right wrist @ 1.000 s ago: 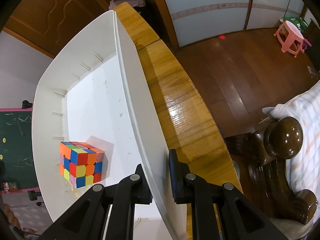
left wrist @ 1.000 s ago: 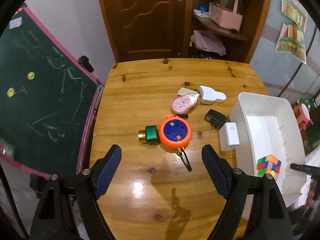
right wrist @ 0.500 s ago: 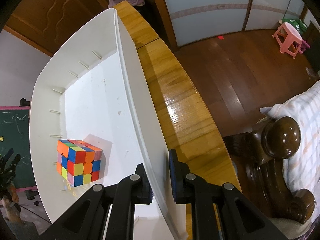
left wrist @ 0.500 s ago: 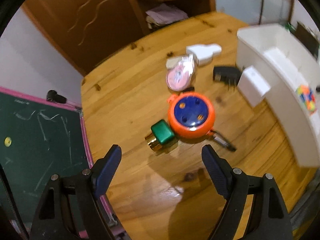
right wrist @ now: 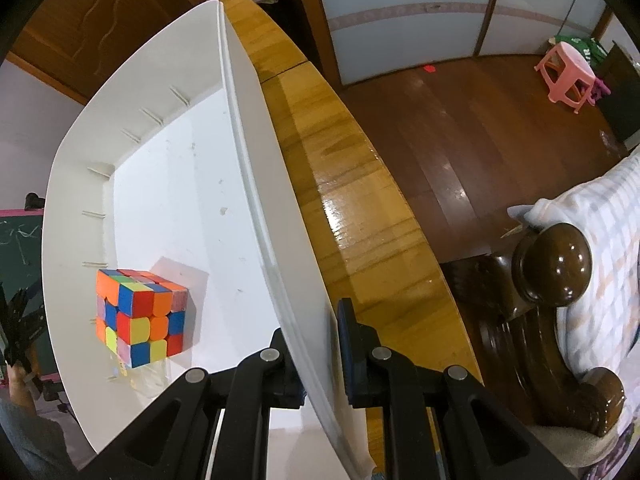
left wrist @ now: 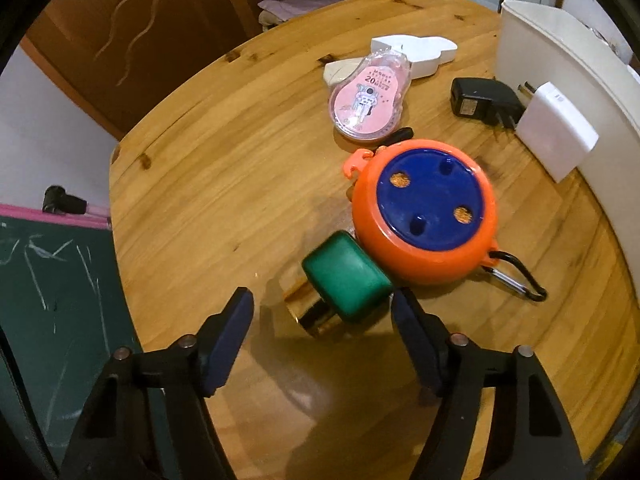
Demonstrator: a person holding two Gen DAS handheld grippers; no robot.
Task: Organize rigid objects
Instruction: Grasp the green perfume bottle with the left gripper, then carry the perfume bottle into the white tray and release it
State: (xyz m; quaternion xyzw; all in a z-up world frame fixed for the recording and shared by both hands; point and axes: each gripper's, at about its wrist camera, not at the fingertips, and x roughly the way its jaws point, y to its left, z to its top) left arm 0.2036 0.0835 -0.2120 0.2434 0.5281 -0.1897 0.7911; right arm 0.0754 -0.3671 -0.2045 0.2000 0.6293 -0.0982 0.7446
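My left gripper (left wrist: pixel 322 312) is open, its blue fingers on either side of a green bottle with a gold cap (left wrist: pixel 340 284) lying on the wooden table (left wrist: pixel 224 184). The bottle touches an orange and blue round toy (left wrist: pixel 426 216) with a carabiner. Beyond lie a pink tape dispenser (left wrist: pixel 370 100), a white case (left wrist: pixel 416 50), a black plug adapter (left wrist: pixel 482 98) and a white charger (left wrist: pixel 554 130) against the white bin (left wrist: pixel 580 80). My right gripper (right wrist: pixel 316 344) is shut on the white bin's wall (right wrist: pixel 256 200). A colourful puzzle cube (right wrist: pixel 138 316) sits inside the bin.
A green chalkboard (left wrist: pixel 48 288) stands left of the table. A wooden door (left wrist: pixel 132 32) and shelf are behind it. In the right wrist view the table edge (right wrist: pixel 360 216) drops to a wooden floor, with a chair's wooden arm (right wrist: pixel 552 276) and a pink stool (right wrist: pixel 568 68).
My left gripper has come down and forward to the green bottle, which now lies between its open fingers. The right gripper keeps its hold on the bin wall; the bin shifted slightly.
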